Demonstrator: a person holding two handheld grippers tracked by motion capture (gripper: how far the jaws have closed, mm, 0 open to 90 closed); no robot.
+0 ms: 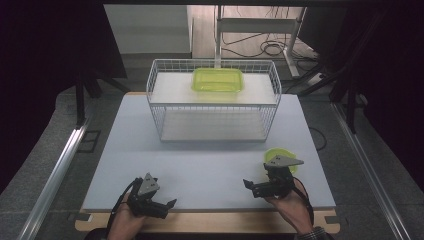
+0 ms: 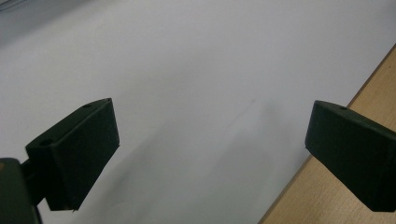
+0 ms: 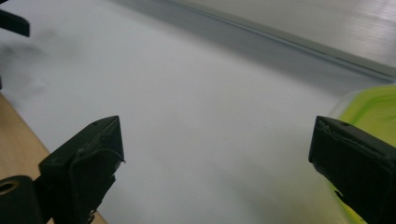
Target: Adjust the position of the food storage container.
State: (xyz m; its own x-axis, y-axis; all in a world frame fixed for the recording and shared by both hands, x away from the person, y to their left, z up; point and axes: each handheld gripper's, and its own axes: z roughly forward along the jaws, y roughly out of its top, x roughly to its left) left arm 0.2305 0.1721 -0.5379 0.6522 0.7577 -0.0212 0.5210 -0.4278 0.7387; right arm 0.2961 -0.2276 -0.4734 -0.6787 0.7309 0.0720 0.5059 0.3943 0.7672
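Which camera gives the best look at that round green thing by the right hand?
The high view: the round green lid lies on the table, partly behind the right gripper. The right gripper view catches its blurred edge. The left gripper view looks at table.

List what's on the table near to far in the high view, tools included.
left tool → right tool → round green container → wire rack → rectangular green container on the rack's top shelf.

The worktop [image 1: 210, 165] has a smooth, matt pale sheet over bare wood at its near edge. The rack [image 1: 214, 102] is white wire; the container [image 1: 218, 80] and lid [image 3: 373, 109] are glossy translucent green plastic.
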